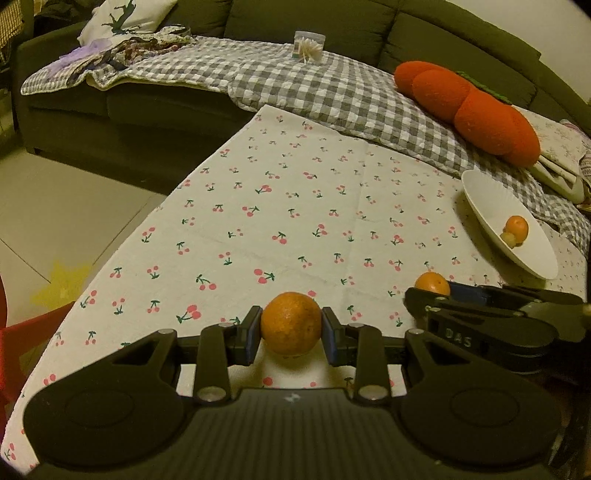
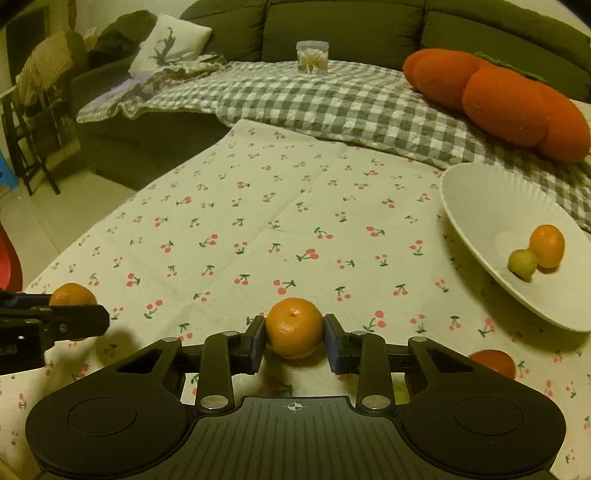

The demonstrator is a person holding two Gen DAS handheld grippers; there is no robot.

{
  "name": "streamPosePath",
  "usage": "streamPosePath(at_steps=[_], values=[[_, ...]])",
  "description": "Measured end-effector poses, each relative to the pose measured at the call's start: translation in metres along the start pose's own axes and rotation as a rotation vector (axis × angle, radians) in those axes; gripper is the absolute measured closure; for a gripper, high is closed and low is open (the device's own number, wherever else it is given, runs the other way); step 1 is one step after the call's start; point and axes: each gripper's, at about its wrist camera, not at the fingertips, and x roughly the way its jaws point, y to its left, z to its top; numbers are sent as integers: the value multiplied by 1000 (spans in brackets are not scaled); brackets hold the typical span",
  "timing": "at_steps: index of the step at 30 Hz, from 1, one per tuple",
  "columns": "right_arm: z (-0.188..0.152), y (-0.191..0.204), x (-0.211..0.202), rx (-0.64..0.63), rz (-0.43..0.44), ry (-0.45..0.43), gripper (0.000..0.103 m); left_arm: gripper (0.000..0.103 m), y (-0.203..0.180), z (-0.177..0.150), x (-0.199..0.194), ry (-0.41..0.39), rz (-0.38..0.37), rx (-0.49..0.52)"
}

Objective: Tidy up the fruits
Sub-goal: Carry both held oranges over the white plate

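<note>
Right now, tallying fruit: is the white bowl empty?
Not empty: the white bowl holds an orange and a small yellow-green fruit.

1. We see both views lit dimly by warm, yellowish indoor light that tints the white cherry-printed tablecloth (image 1: 295,206) cream.
2. We find soft shadows under the fruit: a dark patch beneath the round orange mandarin (image 2: 294,328) at lower centre of the right view, another under the white ribbed shallow bowl (image 2: 491,206) at right.
3. We note strong fisheye bending; the dark olive fabric sofa (image 1: 314,18) curves along the top, and the corners go black.
4. We see the black plastic gripper body (image 1: 291,432) at the bottom edge slightly soft, with small glints on its metal pins.
5. We notice mild grain and smearing toward the outer edges.
</note>
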Motion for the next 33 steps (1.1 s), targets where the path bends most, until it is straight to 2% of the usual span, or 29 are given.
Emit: streamPosePath(at_steps=[11,20,33], values=[[10,-15,-44,46,7,-56,72,72,-11,1,-1,-15,2,23],[12,-40,-72,102,3,-60,72,72,-28,7,-5,-33,0,56],[13,-76,-102,161,-27,-104,72,72,-72,25,-9,-68,-50,126]])
